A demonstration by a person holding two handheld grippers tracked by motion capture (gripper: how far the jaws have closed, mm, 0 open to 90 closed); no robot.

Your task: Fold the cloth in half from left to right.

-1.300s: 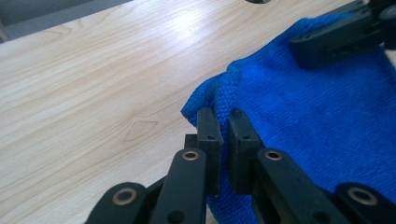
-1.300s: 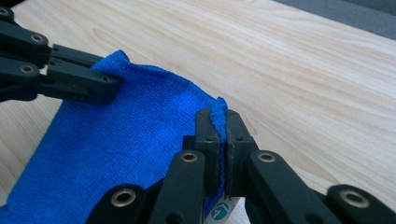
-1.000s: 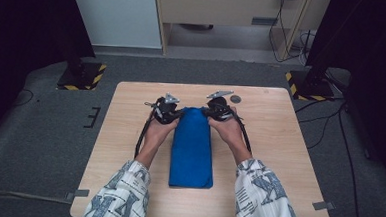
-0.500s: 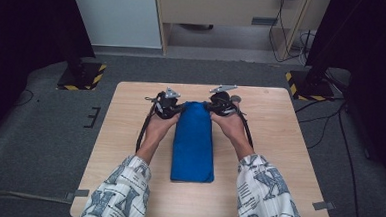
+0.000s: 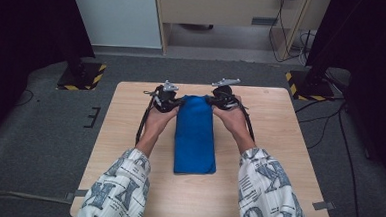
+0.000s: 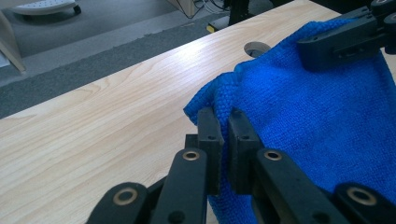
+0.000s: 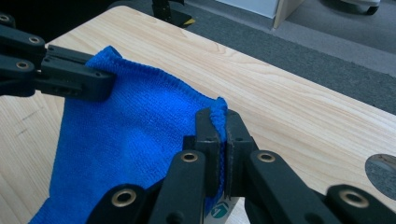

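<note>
A blue towel (image 5: pixel 195 136) lies folded into a long strip down the middle of the wooden table (image 5: pixel 279 143). Its far end is lifted off the wood. My left gripper (image 5: pixel 174 101) is shut on the far left corner, and in the left gripper view the cloth (image 6: pixel 317 121) is pinched between the jaws (image 6: pixel 223 122). My right gripper (image 5: pixel 215 100) is shut on the far right corner, where the towel's edge (image 7: pixel 140 116) is clamped between the jaws (image 7: pixel 218 116). Each gripper view also shows the other gripper's jaws on the opposite corner.
A round hole (image 5: pixel 266 91) sits in the tabletop near its far right corner. Black stands with yellow-striped bases (image 5: pixel 82 77) flank the table on grey carpet. A cabinet (image 5: pixel 226 15) stands beyond. Bare wood lies on both sides of the towel.
Both grippers have risen a little and moved toward the far edge with the towel's far corners. The towel has slid away from me with them.
</note>
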